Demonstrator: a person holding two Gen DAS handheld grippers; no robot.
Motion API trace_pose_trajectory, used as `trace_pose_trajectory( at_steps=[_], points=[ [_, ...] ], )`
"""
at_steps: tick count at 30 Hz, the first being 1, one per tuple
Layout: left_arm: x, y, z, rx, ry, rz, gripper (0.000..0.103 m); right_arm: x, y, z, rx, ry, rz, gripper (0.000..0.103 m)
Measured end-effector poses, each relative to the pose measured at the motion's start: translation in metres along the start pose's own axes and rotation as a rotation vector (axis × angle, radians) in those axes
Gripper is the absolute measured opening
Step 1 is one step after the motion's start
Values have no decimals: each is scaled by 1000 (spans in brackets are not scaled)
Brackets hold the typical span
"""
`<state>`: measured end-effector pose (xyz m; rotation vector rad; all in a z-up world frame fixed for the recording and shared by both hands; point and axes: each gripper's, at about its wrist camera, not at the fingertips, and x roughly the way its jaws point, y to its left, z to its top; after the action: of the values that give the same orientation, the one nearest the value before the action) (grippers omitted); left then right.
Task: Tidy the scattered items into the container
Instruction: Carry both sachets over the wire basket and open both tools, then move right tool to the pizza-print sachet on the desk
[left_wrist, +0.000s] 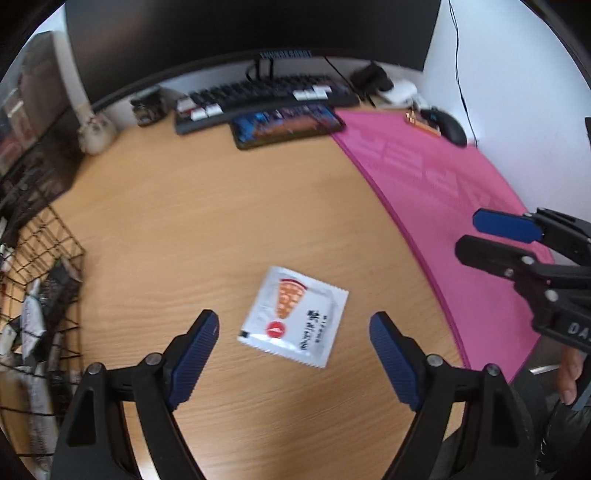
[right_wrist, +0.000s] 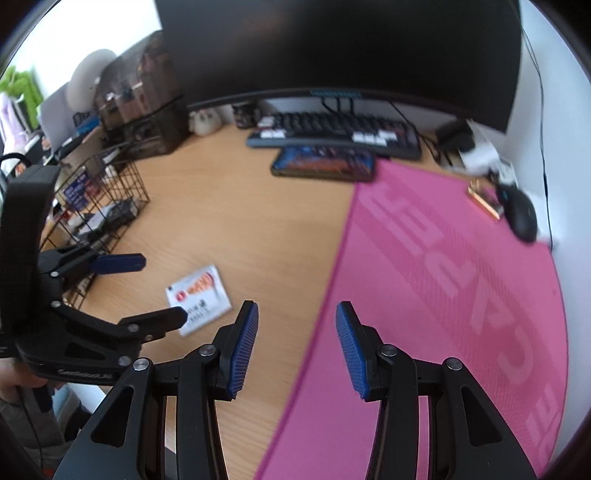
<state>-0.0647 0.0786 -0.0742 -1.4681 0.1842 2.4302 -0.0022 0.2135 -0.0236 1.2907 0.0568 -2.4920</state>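
- Left gripper: fingers spread wide, nothing between the pads, poised over the white sachet.
- Sachet: lies flat on the wooden bench, near edge, just left of the pink mat.
- Right gripper: fingers released, partly apart, empty, above the mat's left border.
- Wire basket: far left, already holding packets.

Little lettering is legible.

The white square foil sachet on the wooden tabletop bears black brush-style characters at its five o'clock corner, too small to make out, beside a red round logo. The right hand-held gripper shows white letters "DA" on its black body. The pink desk mat carries large pale block letters, unreadable.
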Motion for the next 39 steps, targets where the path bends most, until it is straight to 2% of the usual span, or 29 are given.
trace_pose_trajectory(
  at_steps=[3,8,14,20,23,25,27,34,39],
  points=[
    [12,-2,3,11,21,22,85,5,-11,-4,26,4,28,45],
    [30,1,8,-8,60,0,85,14,-16,-4,51,-7,48,45],
    [43,3,7,-13,59,19,84,19,-17,-4,61,0,64,45],
    [40,3,7,-7,29,38,65,22,-17,-5,71,5,83,45],
    [38,5,6,-16,17,34,51,23,-16,-6,69,10,86,45],
    [36,7,6,-28,14,28,29,23,-16,-6,72,10,87,45],
    [34,9,7,-31,13,41,13,23,-16,-5,71,8,88,45],
    [21,16,9,-45,-18,26,2,22,-15,-4,77,4,89,45],
    [-1,17,16,-45,-47,19,2,19,-6,1,64,1,94,45]
  ],
)
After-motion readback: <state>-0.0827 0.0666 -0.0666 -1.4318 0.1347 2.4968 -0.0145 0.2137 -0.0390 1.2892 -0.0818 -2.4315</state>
